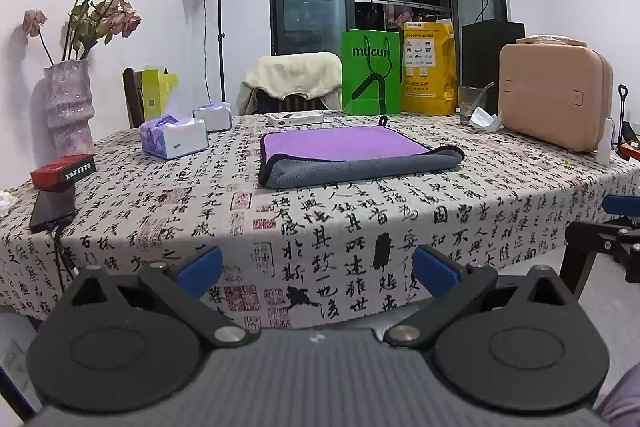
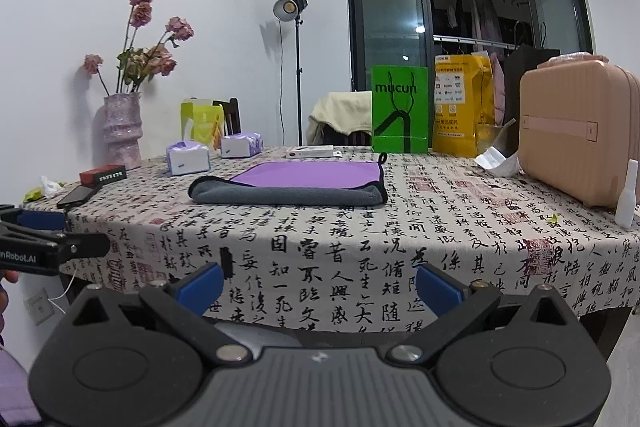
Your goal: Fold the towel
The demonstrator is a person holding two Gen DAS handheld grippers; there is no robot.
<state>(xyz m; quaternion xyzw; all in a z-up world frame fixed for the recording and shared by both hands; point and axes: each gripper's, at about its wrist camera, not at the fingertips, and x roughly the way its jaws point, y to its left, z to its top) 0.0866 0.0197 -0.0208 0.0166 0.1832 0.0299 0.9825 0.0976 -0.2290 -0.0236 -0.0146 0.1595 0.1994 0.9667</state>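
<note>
Towel [image 1: 352, 155] lies part-folded mid-bench [image 1: 360, 227]; left hand-held gripper [image 1: 316, 269] and right hand-held gripper [image 2: 320, 285] gape wide, empty. Risk: pinching tablecloth [image 2: 360, 247] beneath towel.

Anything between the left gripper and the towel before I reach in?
Nothing: in the left wrist view only bare tablecloth lies between the left gripper and the towel.

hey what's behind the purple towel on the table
Behind the towel lies a flat white box, then a green mucun bag and a yellow bag. Whatever lies under the towel is hidden.
</note>
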